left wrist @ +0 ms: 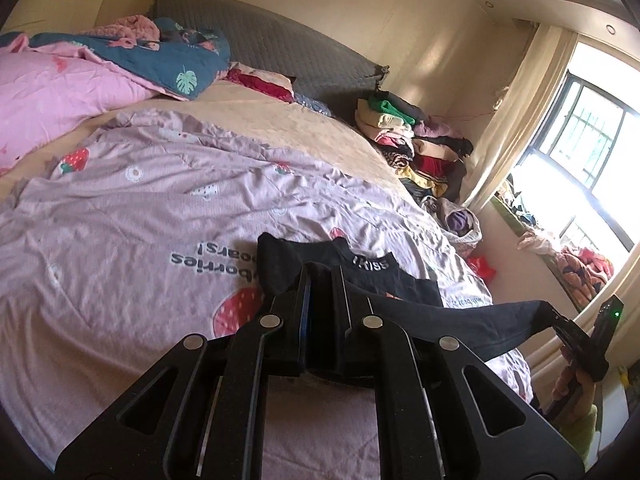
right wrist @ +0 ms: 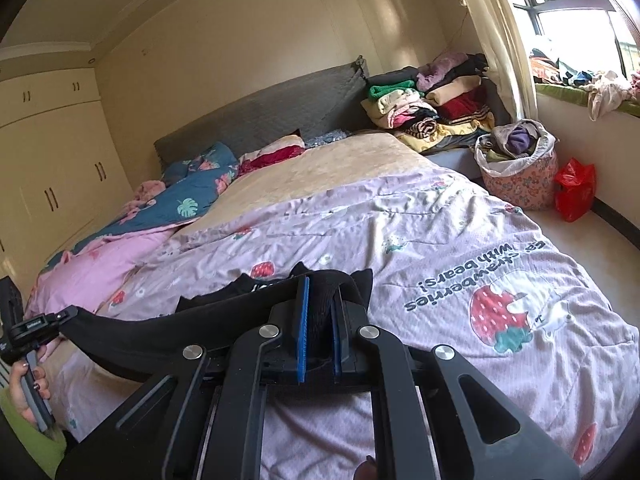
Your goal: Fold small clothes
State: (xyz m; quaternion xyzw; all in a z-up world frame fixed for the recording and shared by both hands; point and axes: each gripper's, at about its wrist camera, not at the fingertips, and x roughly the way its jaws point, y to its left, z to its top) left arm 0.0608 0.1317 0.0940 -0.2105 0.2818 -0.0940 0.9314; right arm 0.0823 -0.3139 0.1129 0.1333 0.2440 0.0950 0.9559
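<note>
A small black garment [left wrist: 404,288] hangs stretched between the two grippers above the foot of a bed, its bottom hem pulled into a taut band while the collar end, printed with white letters, lies on the pink strawberry-print duvet [left wrist: 132,216]. The left gripper [left wrist: 320,276] is clamped on one end of the hem, its black fingers [left wrist: 301,300] pressed together with the cloth pinched between them. The right gripper [right wrist: 318,308] is clamped on the other end, the dark fabric bunched between its blue pads [right wrist: 303,320]. In the left wrist view the right gripper shows at the far right edge, held by a hand [left wrist: 570,384], with the hem running up to it. In the right wrist view the left gripper appears at the left edge, a hand [right wrist: 26,388] with dark nail polish wrapped round its handle. The duvet bears upside-down lettering and a large strawberry picture. Farther up the bed lie a beige sheet [right wrist: 320,168], a teal floral quilt [left wrist: 152,56] and a grey quilted headboard [right wrist: 260,112]. A pile of folded clothes [right wrist: 436,100] sits at the head corner near the window, with a floral bag of laundry [right wrist: 520,168] and a red plastic bag [right wrist: 574,190] on the floor beside the bed. Cream wardrobe doors [right wrist: 52,168] line the far wall.
</note>
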